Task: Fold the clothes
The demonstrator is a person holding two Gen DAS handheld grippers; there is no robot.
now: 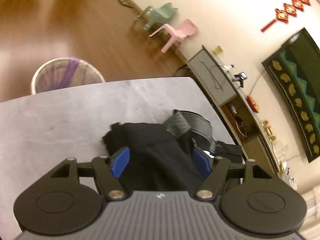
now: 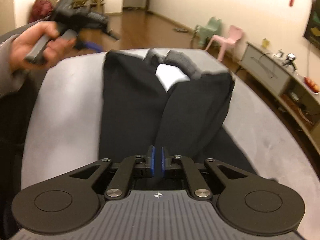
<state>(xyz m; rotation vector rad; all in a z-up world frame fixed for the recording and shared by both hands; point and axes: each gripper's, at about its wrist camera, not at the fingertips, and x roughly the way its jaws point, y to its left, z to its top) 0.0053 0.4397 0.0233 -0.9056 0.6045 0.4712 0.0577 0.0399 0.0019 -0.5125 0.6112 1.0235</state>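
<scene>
Writing first: a small white logo mark sits on the grey body of each tool, too small to read. The red hanging ornament (image 1: 288, 10) on the wall at 2 o'clock in the left wrist view is too blurred to make out any characters.

Edges and room next. The grey table (image 1: 60, 120) is bare from 9 to 11 o'clock of the pile, and its far edge runs across mid-frame. Past that edge at 10 o'clock stands a mesh waste basket (image 1: 66, 74) with a purple liner. A pink chair (image 1: 178, 32) and a green chair (image 1: 160, 16) stand by the wall at 1 o'clock, well apart from the table. A low cabinet (image 1: 212, 74) runs along the wall at 3 o'clock, near the table's rounded corner.

Now the black garment (image 2: 130, 100). It lies down the table's middle in two long dark panels that part toward 12 o'clock, w/ a white patch (image 2: 172, 76) in the gap and grey cloth (image 2: 180, 60) bunched at the far end. A striped piece (image 1: 180, 126) pokes out at 1 o'clock in the left wrist view.

The left gripper (image 1: 161, 160) has its blue pads spread wide over the pile, not pinching it. A hand (image 2: 34, 46) holds it up at 10 o'clock in the right wrist view. The right gripper (image 2: 158, 159) has its pads just a slit apart, dark fabric showing in the gap. Whether it's pinched can't be told.
</scene>
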